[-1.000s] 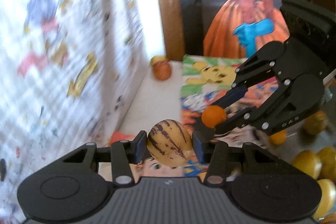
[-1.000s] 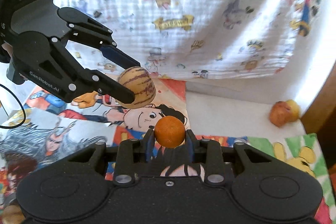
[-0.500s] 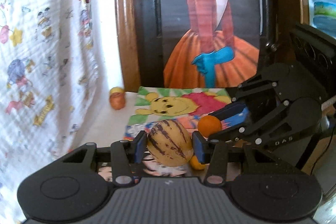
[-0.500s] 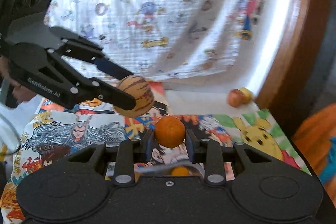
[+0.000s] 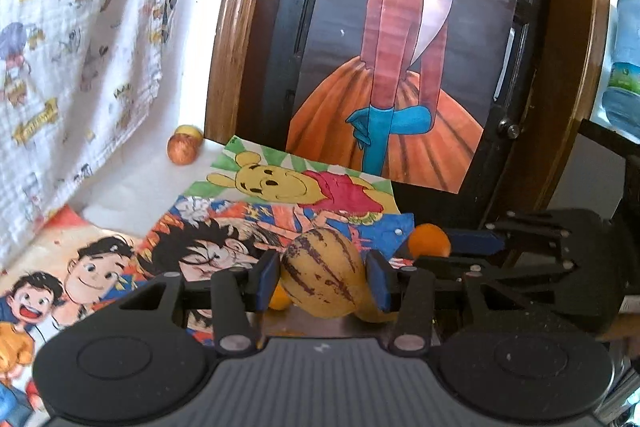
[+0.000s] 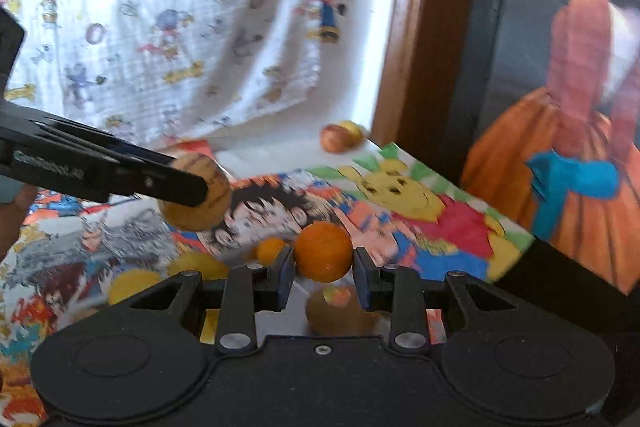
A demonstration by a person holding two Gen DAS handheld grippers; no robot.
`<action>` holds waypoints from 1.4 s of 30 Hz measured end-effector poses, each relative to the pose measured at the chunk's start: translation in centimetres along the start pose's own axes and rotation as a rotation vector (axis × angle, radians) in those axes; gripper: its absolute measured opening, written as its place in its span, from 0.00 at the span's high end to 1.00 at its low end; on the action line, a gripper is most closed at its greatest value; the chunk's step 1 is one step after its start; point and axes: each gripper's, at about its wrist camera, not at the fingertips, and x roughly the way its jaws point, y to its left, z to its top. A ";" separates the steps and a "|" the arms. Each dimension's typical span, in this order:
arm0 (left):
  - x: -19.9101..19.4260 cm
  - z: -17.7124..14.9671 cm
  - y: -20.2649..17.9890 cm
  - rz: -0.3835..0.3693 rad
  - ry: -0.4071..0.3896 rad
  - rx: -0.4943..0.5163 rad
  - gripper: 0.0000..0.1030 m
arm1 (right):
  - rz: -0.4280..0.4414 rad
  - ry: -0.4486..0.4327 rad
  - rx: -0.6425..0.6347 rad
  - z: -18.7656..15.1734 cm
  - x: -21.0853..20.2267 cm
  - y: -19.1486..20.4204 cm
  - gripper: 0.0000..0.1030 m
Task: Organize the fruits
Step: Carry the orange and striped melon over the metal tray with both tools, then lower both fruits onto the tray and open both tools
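Observation:
My left gripper (image 5: 323, 277) is shut on a yellow melon with purple stripes (image 5: 323, 273) and holds it above the cartoon-print table cover (image 5: 224, 227). My right gripper (image 6: 323, 269) is shut on a small orange (image 6: 323, 256). The right gripper also shows in the left wrist view (image 5: 440, 253), just right of the melon, with the orange (image 5: 429, 241) in it. The left gripper and melon (image 6: 198, 191) show at the left of the right wrist view. Several yellow and orange fruits (image 6: 132, 285) lie below both grippers, partly hidden.
A reddish apple with a yellow fruit behind it (image 5: 183, 149) sits at the far corner. A cartoon-print cloth (image 5: 80, 47) hangs on the left. A wood-framed dark panel with a painted figure (image 5: 392, 67) stands behind the table. A water bottle (image 5: 624, 67) stands far right.
Both grippers have swung to the right with their fruits still held, away from the hanging cloth and toward the painted panel. More loose fruit has come into view below the right gripper.

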 end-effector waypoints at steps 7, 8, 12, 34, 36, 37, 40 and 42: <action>-1.1 -3.4 -2.4 0.071 -0.014 -0.065 0.51 | -0.049 0.024 0.124 -4.4 -0.5 -0.1 0.67; -1.4 -4.0 -2.8 0.090 -0.016 -0.080 0.51 | -0.053 0.025 0.144 -4.9 -0.6 0.0 0.67; -2.5 -6.2 -3.6 0.124 -0.020 -0.139 0.51 | -0.059 0.020 0.200 -7.0 -1.3 0.5 0.67; -3.1 -12.2 -6.6 0.185 0.076 -0.097 0.50 | -0.004 0.011 0.137 -9.5 -0.2 3.0 0.67; -2.9 -12.4 -6.5 0.191 0.084 -0.099 0.50 | -0.005 0.014 0.125 -9.5 0.0 3.0 0.67; -2.9 -12.5 -6.5 0.194 0.089 -0.097 0.50 | -0.004 0.013 0.121 -9.5 0.1 3.0 0.67; -2.7 -12.6 -6.3 0.197 0.089 -0.100 0.50 | 0.005 0.016 0.116 -9.5 0.4 3.0 0.67; -2.7 -12.6 -6.3 0.198 0.088 -0.093 0.50 | 0.006 0.017 0.117 -9.6 0.5 3.1 0.67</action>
